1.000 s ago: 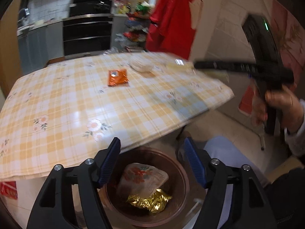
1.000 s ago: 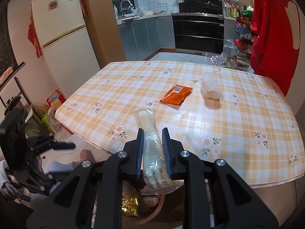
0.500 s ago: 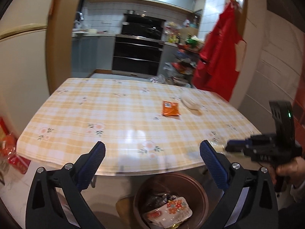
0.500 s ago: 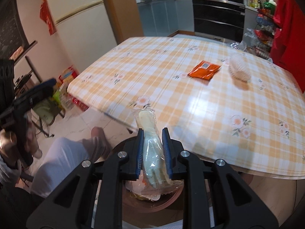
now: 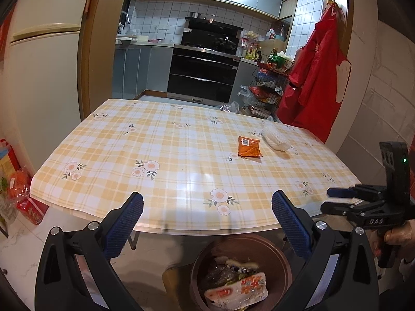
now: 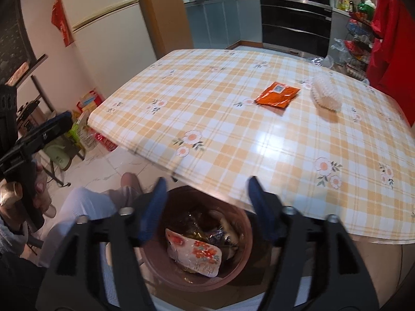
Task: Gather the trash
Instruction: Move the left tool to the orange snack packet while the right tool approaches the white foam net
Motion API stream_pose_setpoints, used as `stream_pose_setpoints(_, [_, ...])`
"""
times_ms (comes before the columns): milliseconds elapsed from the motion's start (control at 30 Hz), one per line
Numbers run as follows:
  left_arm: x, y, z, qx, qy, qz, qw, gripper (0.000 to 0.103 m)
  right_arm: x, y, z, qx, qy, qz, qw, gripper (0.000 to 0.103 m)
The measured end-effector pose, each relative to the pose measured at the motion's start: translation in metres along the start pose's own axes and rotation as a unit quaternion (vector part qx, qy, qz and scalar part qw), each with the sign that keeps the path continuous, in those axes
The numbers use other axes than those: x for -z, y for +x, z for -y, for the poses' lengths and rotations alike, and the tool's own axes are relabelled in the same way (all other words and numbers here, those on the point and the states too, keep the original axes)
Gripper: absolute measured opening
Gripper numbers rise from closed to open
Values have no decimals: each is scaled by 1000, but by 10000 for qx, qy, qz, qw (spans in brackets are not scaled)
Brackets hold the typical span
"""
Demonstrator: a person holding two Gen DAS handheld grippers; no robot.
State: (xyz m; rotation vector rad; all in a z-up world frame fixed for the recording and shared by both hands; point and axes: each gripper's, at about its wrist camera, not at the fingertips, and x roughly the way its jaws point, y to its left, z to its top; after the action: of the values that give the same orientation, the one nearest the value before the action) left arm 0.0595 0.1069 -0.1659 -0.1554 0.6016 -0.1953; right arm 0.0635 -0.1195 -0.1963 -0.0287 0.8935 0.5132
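A brown bin (image 5: 281, 263) stands on the floor below the table's near edge, holding wrappers, one a floral packet (image 5: 237, 291). It also shows in the right wrist view (image 6: 243, 235). An orange packet (image 5: 249, 149) and a white foam net (image 5: 276, 138) lie on the checked tablecloth (image 5: 168, 150); both show in the right wrist view, the packet (image 6: 277, 96) and the net (image 6: 326, 96). My left gripper (image 5: 207, 223) is open and empty above the bin. My right gripper (image 6: 205, 202) is open and empty over the bin.
A cream fridge (image 5: 39, 83) stands left of the table. A red apron (image 5: 313, 83) hangs at the right by a wire rack (image 5: 267, 85). Bags and packets (image 5: 18, 189) sit on the floor at left. My legs (image 6: 83, 212) are beside the bin.
My right gripper has opened and the clear bagged glove it held is gone from its jaws. My left gripper has opened wider and pulled back from the bin.
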Motion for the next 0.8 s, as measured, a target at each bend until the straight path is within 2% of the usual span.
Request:
stream_pose_setpoints(33, [0,2,0,-7,11,-16,10000,97,-1,-1,3,50,29,29,10000,85])
stream_pose_setpoints(133, [0,7,1,-31,46,-65,10000,97,-4,-3,15,205,115,115,9997,93])
stream_pose_setpoints(533, [-16,46,9,-102,259,-326,9991,97,-15,2,71,564,522,165,9969,94])
stream_pose_setpoints(800, [-33,90,19,-56,379,-598,9975,97,-23,9,110,791,706,119,9943,94])
